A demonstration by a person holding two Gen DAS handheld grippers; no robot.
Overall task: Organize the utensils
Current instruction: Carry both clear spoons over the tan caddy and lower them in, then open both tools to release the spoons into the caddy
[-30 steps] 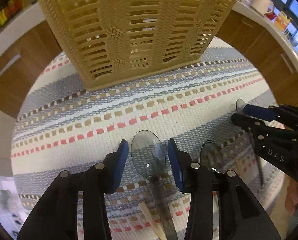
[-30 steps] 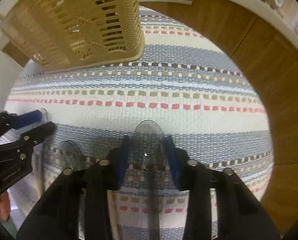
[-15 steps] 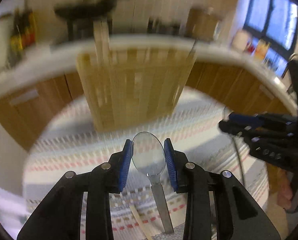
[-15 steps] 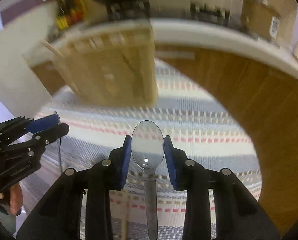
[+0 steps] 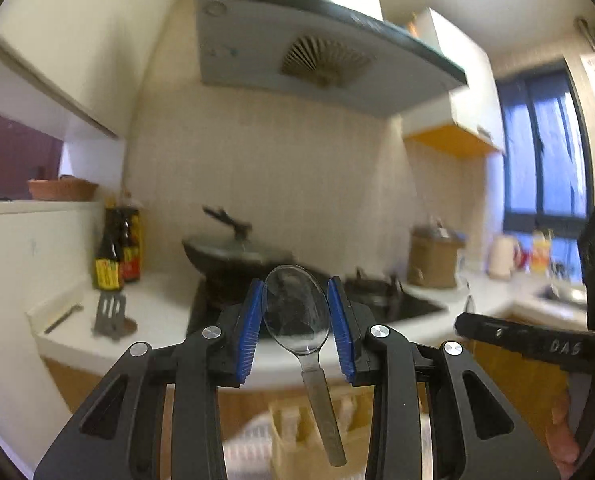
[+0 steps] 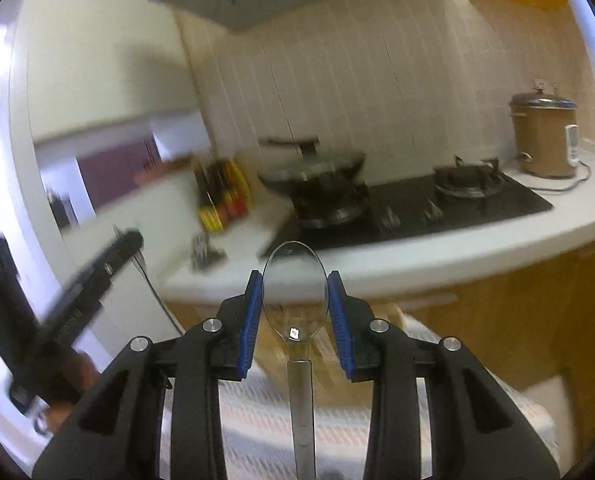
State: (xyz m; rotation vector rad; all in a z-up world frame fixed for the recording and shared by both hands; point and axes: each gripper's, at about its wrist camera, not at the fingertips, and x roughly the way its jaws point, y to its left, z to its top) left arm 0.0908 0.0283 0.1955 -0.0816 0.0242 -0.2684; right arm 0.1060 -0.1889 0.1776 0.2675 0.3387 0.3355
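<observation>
With both raised, left gripper (image 5: 296, 314) clamped 1 shiny metal spoon (image 5: 297, 312), right gripper (image 6: 295, 312) clamped another steel spoon (image 6: 294, 300); carry step, next likely lower handles-first into blurred tan basket (image 5: 297, 440).

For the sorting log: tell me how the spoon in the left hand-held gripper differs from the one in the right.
The left spoon hangs with its handle slanting toward the right; the right spoon has its handle straight down. The left handle looks opaque grey metal, the right one glassy. Both are pinched at the bowl, bowl up, by the left hand-held gripper and right hand-held gripper.
</observation>
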